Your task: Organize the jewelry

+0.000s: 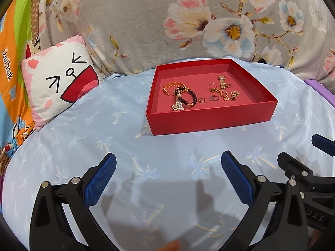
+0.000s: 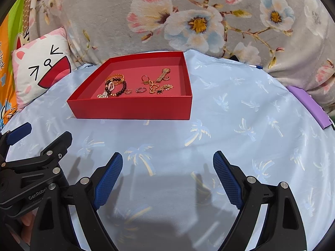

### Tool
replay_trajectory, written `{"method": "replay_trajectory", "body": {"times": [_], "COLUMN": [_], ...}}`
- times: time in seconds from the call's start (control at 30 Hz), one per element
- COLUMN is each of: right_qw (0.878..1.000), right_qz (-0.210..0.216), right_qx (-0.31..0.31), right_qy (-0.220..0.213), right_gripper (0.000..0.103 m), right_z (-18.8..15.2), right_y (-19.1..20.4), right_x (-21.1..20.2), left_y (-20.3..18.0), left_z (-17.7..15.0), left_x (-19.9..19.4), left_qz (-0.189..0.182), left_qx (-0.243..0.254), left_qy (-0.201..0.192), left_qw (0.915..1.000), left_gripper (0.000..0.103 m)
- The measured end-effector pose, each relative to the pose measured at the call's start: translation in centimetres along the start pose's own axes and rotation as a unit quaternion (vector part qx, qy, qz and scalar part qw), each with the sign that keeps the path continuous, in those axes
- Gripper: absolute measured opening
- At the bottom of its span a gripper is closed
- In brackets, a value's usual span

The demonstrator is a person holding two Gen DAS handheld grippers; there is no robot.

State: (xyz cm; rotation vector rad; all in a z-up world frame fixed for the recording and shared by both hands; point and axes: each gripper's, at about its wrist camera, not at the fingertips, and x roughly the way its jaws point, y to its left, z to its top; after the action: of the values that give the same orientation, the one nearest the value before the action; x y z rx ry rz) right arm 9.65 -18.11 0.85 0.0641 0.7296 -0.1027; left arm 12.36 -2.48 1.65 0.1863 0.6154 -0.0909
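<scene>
A shallow red box (image 1: 209, 119) sits on the light blue palm-print bedspread; it also shows in the right wrist view (image 2: 134, 109). Inside lie a dark bead bracelet (image 1: 189, 97) (image 2: 119, 87), a gold chain bracelet (image 1: 168, 87), a gold watch (image 1: 222, 81) (image 2: 163, 74), several rings (image 1: 214, 98) and a gold chain (image 1: 225, 95) (image 2: 153, 87). My left gripper (image 1: 168, 161) is open and empty, hovering over the bedspread in front of the box. My right gripper (image 2: 167, 160) is open and empty, beside the left one.
A cat-face pillow (image 1: 60, 83) lies left of the box. A grey floral blanket (image 1: 167, 21) rises behind it. A purple flat object (image 2: 307, 106) lies at the right edge of the bed. Colourful fabric (image 1: 12, 67) hangs at far left.
</scene>
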Motion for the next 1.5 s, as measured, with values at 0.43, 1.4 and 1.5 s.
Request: {"method": "replay_trajectory", "body": {"times": [0.43,1.4,1.5], "right_qw": [1.0,1.0,1.0], "right_qz": [0.0,-0.001,-0.001], "right_qx": [-0.001,-0.002,-0.003], "right_qy": [0.0,-0.001,-0.001], "right_gripper": [0.086,0.086,0.086], "right_z": [0.03,0.08,0.05], "right_y": [0.0,-0.09,-0.09], "right_x": [-0.01,0.0,0.0], "left_y": [0.04,0.16,0.27], "left_z": [-0.02,0.08,0.1], "left_x": [0.02,0.05,0.09], "left_qz": [0.0,0.002,0.002], "left_qx": [0.001,0.002,0.002], "left_qy": [0.0,-0.001,-0.001], "left_qw": [1.0,1.0,1.0], "left_gripper": [0.098,0.098,0.098]}}
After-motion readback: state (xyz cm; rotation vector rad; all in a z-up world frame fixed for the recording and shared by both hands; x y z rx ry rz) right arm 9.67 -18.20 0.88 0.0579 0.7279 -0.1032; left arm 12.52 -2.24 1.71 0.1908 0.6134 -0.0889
